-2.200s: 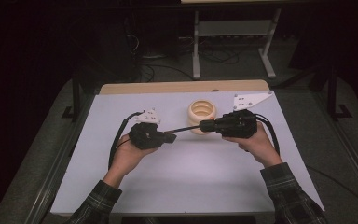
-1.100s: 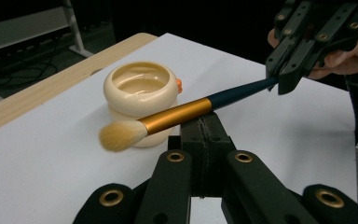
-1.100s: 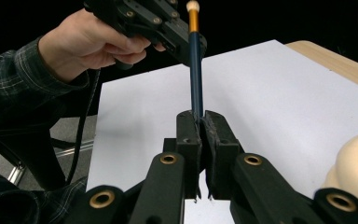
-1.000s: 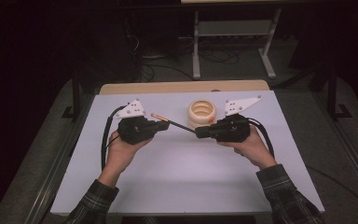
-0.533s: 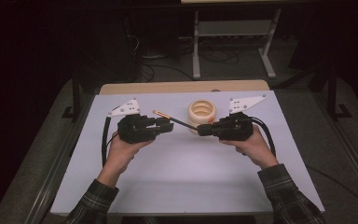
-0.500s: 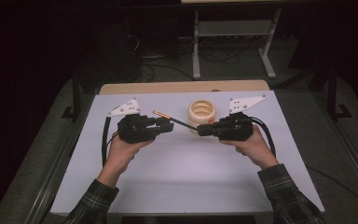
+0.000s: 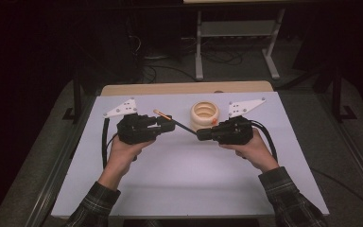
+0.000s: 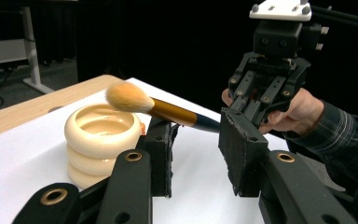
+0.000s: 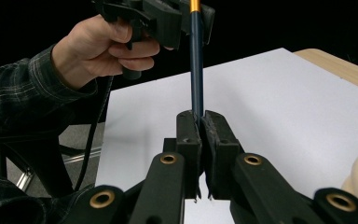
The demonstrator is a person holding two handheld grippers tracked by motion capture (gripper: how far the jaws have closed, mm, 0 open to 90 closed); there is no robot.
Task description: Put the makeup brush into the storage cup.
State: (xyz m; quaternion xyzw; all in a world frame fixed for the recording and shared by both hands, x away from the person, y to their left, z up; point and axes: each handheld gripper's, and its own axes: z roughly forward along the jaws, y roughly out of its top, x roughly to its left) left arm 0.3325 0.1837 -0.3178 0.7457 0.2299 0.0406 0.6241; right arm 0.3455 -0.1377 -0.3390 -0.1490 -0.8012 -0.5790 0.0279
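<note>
A makeup brush with an orange tuft, gold ferrule and dark handle spans the gap between both grippers above the white table top. My right gripper is shut on the handle's end, its pads pressed together around it. My left gripper has just been opening; its jaws stand apart with the brush passing between them near the ferrule, and the pads do not press on it. The tuft sticks out past the left jaws, close to a cream ribbed ring holder.
The cream holder stands at the back middle of the table, just behind the brush. The wooden table edge runs behind it. Cables trail from both grippers over the table. Dark floor and a metal frame lie beyond.
The left gripper's jaws, closed on the brush a second ago, now stand apart around it. Both hands have stayed in place; the right gripper keeps its hold.
</note>
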